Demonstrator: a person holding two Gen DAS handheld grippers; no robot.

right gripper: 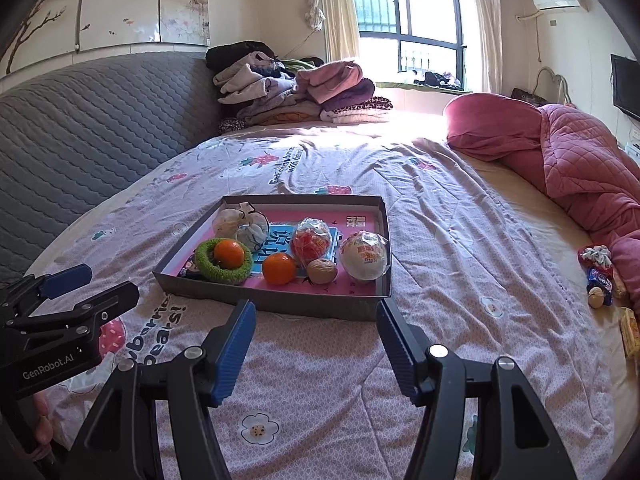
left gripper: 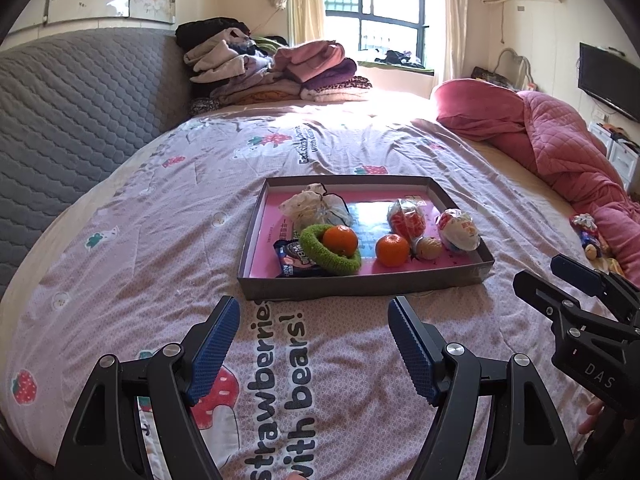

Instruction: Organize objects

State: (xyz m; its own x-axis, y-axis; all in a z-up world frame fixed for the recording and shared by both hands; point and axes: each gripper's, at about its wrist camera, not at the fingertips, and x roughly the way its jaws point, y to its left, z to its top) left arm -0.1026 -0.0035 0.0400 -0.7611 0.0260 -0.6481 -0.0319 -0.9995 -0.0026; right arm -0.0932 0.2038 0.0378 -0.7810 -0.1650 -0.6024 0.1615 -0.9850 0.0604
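Left tool: your left tool [left gripper: 312, 344] hangs over the bedspread [left gripper: 160, 240] just short of the box, jaws spread wide, nothing between the blue pads [left gripper: 212, 352].
Right tool: your right tool [right gripper: 316, 344] sits beside it, jaws just as wide and empty, fingertips near the box's near wall.
Box: the shallow box [left gripper: 360, 284] with the pink floor lies flat on the bed, straight ahead of both tools.
Left half of box: a green fuzzy ring [left gripper: 330, 250] with an orange [left gripper: 340, 240] resting in it; a dark snack packet [left gripper: 294, 262] pokes out under the ring at the near left; a knotted plastic bag [left gripper: 316, 206] sits behind them.
Right half of box: a second orange [left gripper: 392, 250] near the front, a walnut [left gripper: 429, 247] just to its right, a red-wrapped snack [left gripper: 406, 218] behind them, and a white wrapped bun [left gripper: 458, 229] against the right wall.
Still outside: over at the far right of the bed, beside the pink quilt [right gripper: 580, 160], you have a small heap of loose things [right gripper: 600, 276] and a yellow packet [right gripper: 630, 332] nearer you.
Far end: folded clothes [left gripper: 272, 68] are piled by the window.
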